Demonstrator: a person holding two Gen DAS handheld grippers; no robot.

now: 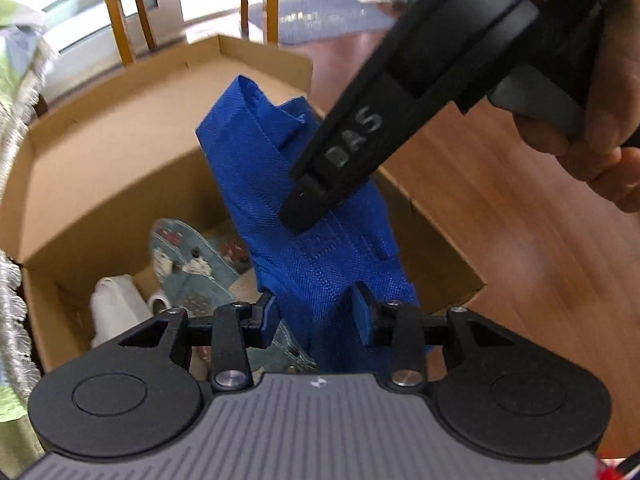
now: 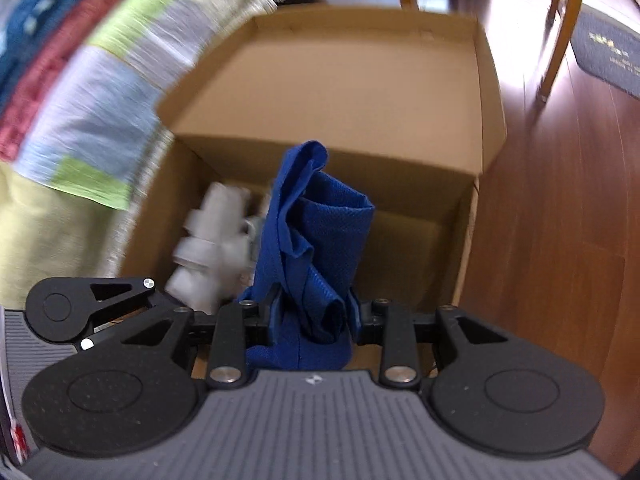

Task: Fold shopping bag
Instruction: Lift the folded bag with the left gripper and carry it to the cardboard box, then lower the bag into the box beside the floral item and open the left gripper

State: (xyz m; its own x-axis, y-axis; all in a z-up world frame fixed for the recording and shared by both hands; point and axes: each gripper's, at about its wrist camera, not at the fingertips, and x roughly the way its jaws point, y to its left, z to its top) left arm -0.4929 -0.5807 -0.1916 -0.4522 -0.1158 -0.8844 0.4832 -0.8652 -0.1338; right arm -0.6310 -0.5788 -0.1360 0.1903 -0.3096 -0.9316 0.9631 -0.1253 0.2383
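Observation:
The blue woven shopping bag (image 1: 304,216) is folded into a narrow bundle and hangs over an open cardboard box (image 1: 100,152). My left gripper (image 1: 316,316) is shut on the bundle's near end, with a pad pressing each side. From the upper right, my right gripper (image 1: 304,204) reaches down in a person's hand (image 1: 600,152), its fingers closed on the bundle's middle. In the right wrist view the blue bag (image 2: 316,248) stands crumpled between the pads of my right gripper (image 2: 316,320), which is shut on it. The left gripper's black linkage (image 2: 88,312) shows at the left.
Inside the cardboard box (image 2: 340,92) lie white objects (image 2: 212,248) and a teal patterned cloth (image 1: 192,264). A patchwork cloth (image 2: 80,92) hangs beside the box on the left. Wooden chair legs (image 1: 128,20) and a blue mat (image 2: 608,52) are on the wooden floor (image 1: 520,260) beyond.

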